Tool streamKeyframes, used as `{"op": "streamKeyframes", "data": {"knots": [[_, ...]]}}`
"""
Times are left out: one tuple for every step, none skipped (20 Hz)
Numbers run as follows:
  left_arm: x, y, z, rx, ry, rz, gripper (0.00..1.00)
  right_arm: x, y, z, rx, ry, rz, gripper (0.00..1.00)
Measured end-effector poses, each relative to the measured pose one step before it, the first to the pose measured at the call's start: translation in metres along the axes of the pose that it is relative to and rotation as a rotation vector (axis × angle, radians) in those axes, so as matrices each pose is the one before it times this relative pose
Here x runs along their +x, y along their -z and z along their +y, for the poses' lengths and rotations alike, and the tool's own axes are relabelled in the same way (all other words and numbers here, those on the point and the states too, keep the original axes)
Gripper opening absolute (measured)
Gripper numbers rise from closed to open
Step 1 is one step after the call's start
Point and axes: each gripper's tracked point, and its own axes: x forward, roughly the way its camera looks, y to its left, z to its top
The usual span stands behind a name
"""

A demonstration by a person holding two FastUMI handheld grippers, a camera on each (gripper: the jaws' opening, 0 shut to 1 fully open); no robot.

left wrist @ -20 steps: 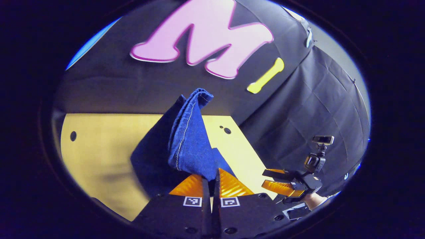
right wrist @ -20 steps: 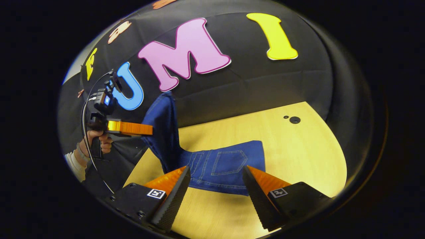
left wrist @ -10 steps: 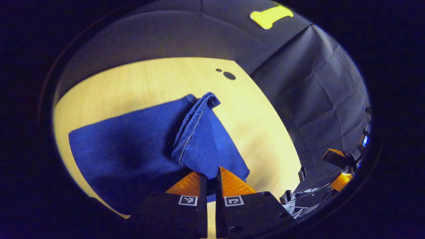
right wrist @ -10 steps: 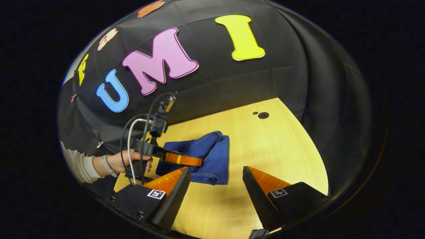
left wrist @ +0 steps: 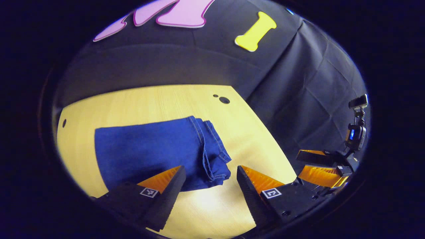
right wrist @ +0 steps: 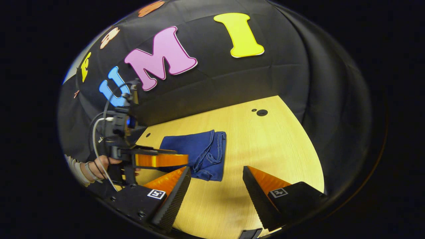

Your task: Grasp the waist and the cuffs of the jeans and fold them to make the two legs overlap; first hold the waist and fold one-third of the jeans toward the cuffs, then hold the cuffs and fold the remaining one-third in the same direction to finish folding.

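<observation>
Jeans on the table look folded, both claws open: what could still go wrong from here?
1. The jeans lie folded on the table, but the cuff edges on top look loose and uneven; they might spring open.
2. The open left claw hovers close over that cuff end; pulling away low could snag it and undo the fold.
3. The right claw is also open near the bundle, so a careless retreat might shift it.
</observation>
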Motion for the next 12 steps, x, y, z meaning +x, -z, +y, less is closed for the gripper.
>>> {"op": "streamKeyframes", "data": {"knots": [[-0.02589,-0.00524,0.00432,0.01969,-0.01307,-0.05910,0.97,-0.00661,-0.00455,0.00707,-0.01015,0.00027,-0.01775,0.97],[-0.02461,-0.00615,0.00365,0.01462,-0.01370,-0.05475,0.97,-0.00761,-0.00663,0.00748,-0.01544,0.00155,-0.02741,0.97],[-0.02834,-0.00478,0.00462,0.00751,-0.01722,-0.05618,0.97,-0.00844,-0.00692,0.00879,-0.02712,0.00332,-0.03057,0.97],[-0.02709,-0.00633,0.00645,0.00248,-0.02109,-0.06334,0.97,-0.00956,-0.00871,0.00892,-0.03812,0.00760,-0.03327,0.97],[-0.02643,-0.00287,0.00686,-0.00414,-0.02226,-0.05902,0.97,-0.01004,-0.00828,0.01000,-0.04230,0.00935,-0.03627,0.96],[-0.02584,-0.00317,0.00595,-0.01086,-0.02519,-0.04641,0.97,-0.01082,-0.00938,0.00923,-0.03804,0.01418,-0.03274,0.97],[-0.02355,-0.00191,0.00458,-0.01515,-0.01809,-0.04335,0.97,-0.01527,-0.01077,0.01096,-0.02672,0.01185,-0.03288,0.97],[-0.02463,-0.00231,0.00410,-0.01617,-0.01741,-0.04317,0.97,-0.01183,-0.01168,0.01317,-0.01894,0.00502,-0.03872,0.97],[-0.02393,-0.00362,0.00346,-0.00863,-0.01169,-0.04574,0.97,-0.01456,-0.01226,0.01547,-0.01764,0.00156,-0.03785,0.97],[-0.02432,-0.00457,0.00455,-0.00055,-0.02284,-0.04733,0.97,-0.01370,-0.01231,0.01413,-0.02392,0.00135,-0.03372,0.97],[-0.02094,-0.00634,0.00359,0.00795,-0.01771,-0.04065,0.97,-0.01224,-0.01086,0.01321,-0.03200,0.00018,-0.03589,0.97],[-0.01937,-0.00732,0.00222,0.01230,-0.01652,-0.04438,0.96,-0.01193,-0.01192,0.01211,-0.03478,0.00458,-0.03776,0.96]]}}
